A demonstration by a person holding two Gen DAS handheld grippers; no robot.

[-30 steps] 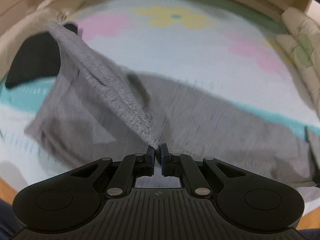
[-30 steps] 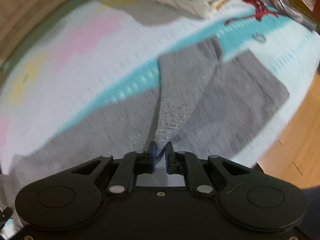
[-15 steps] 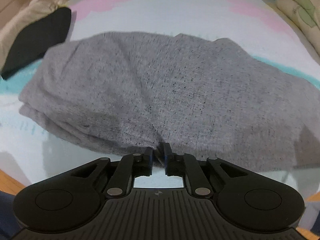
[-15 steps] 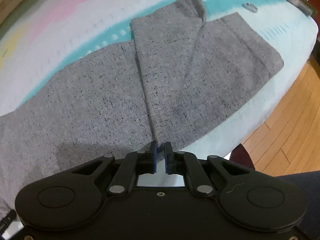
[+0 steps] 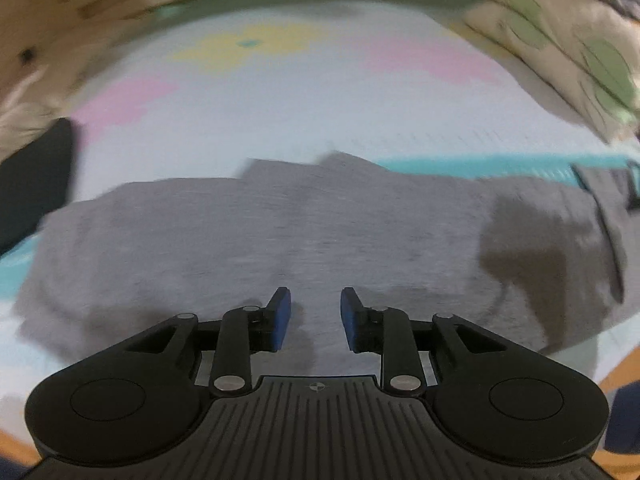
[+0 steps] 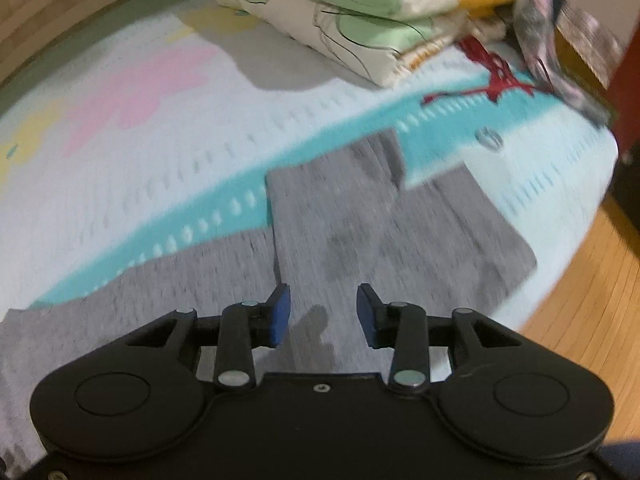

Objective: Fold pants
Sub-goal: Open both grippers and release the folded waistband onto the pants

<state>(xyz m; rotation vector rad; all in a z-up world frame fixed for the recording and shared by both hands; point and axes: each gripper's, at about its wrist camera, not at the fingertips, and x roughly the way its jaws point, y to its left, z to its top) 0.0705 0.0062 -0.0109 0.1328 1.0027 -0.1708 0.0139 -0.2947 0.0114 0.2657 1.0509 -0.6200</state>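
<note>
- Across the lower half of both views lie the grey pants (image 5: 280, 240), spread flat on the bed (image 5: 280, 120) with its pastel sheet; one leg is folded over the other, its long edge running up the middle of the right wrist view.
- Near the right edge of that view the bed ends and wooden floor (image 6: 580, 300) begins; the leg cuffs lie close to this drop, so in my judgement a careless drag toward the frame's right could pull fabric off the mattress.
- Upper centre of the right wrist view, a folded quilt (image 6: 340, 20) sits well apart from the pants, leaving bare sheet between for the next fold.
- Far left of the left wrist view, a black item (image 5: 36, 184) lies near the waist end; a wide sweep could catch it.
- Low in each frame, the left tool (image 5: 316, 318) and right tool (image 6: 324, 314) hover with jaws apart, holding nothing; regrasping only one layer would likely undo the fold.
- Motion blur hides fine wrinkles.
</note>
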